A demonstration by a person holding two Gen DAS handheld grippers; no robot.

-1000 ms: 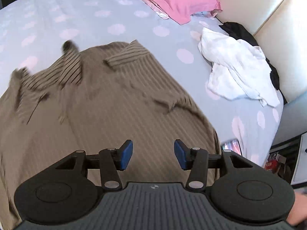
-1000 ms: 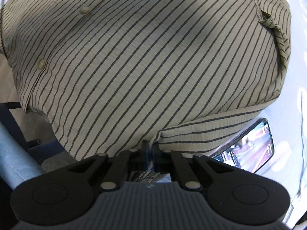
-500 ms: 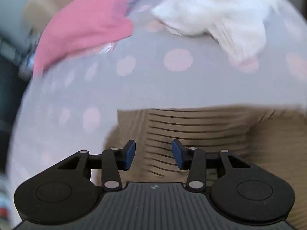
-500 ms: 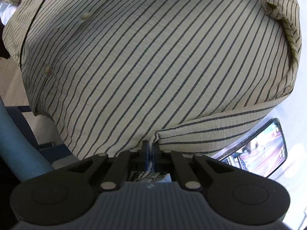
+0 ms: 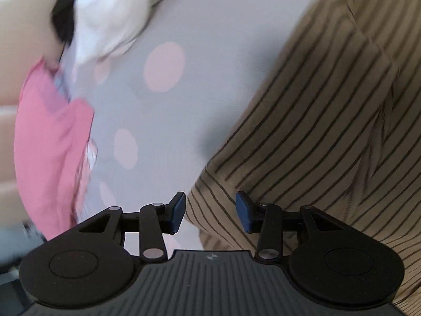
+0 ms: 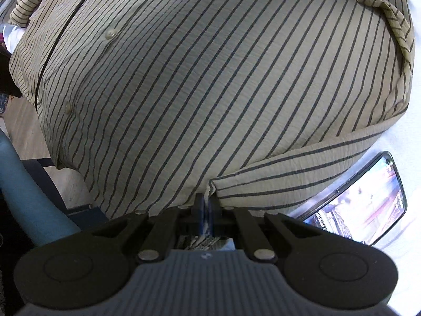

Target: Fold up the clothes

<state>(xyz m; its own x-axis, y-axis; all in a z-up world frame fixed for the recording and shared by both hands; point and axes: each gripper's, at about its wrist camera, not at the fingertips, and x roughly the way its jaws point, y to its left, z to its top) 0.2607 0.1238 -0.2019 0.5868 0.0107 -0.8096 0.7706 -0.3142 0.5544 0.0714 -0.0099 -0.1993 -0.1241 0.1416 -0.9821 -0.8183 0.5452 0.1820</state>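
A tan shirt with dark stripes (image 5: 329,121) lies spread on a grey bedsheet with pink dots (image 5: 200,60). In the left wrist view my left gripper (image 5: 210,212) hangs open just over a corner of the shirt, its blue pads (image 5: 177,210) apart with the striped edge seen between them. The right wrist view is filled by the same striped shirt (image 6: 210,79), its button placket running up the left. My right gripper (image 6: 207,205) is shut on a folded hem of that shirt, with cloth bunched behind the pads.
A pink pillow (image 5: 50,144) lies at the left and a crumpled white garment (image 5: 110,13) at the upper left, with something black beside it. A phone with a lit screen (image 6: 360,202) rests on the bed right of the right gripper. A blue-clad leg (image 6: 29,184) shows at lower left.
The left wrist view has rolled strongly and dropped close to the shirt's corner; pillow and white garment swung to the left. The right gripper has kept its hold and shifted slightly along the shirt.
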